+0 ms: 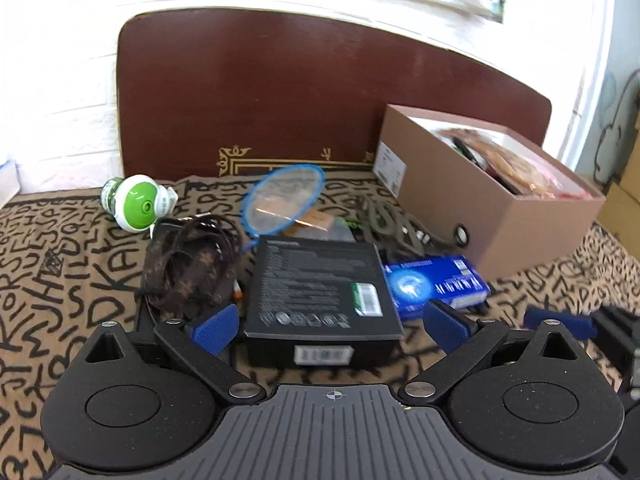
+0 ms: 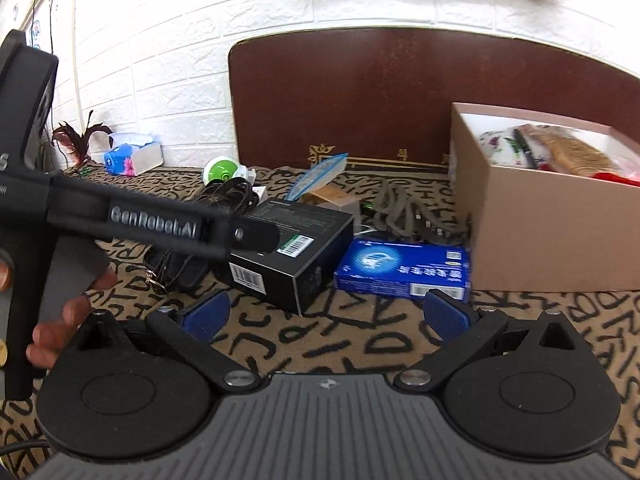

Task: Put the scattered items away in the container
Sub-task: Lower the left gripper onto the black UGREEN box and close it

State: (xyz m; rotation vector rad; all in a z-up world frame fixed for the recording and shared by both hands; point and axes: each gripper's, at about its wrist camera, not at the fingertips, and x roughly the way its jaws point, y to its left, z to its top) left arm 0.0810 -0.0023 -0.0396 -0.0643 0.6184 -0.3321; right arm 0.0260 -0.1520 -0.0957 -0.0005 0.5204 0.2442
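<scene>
- Left gripper (image 1: 326, 322) is wide open, holding nothing, its pads on either side of the black box (image 1: 322, 288).
- Right gripper (image 2: 326, 314) is open and empty.
- Brown box (image 1: 492, 208) sits on the right, quite full; the black box might not fit and could slip.

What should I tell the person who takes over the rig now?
Left gripper: open, empty, aimed at the black box.
Right gripper: open, empty, held back from the pile.
Cardboard box: at right, already holding some items.
Left on the patterned cloth: black box, blue box, green-and-white device, dark straps, zip bag, grey cable.
</scene>
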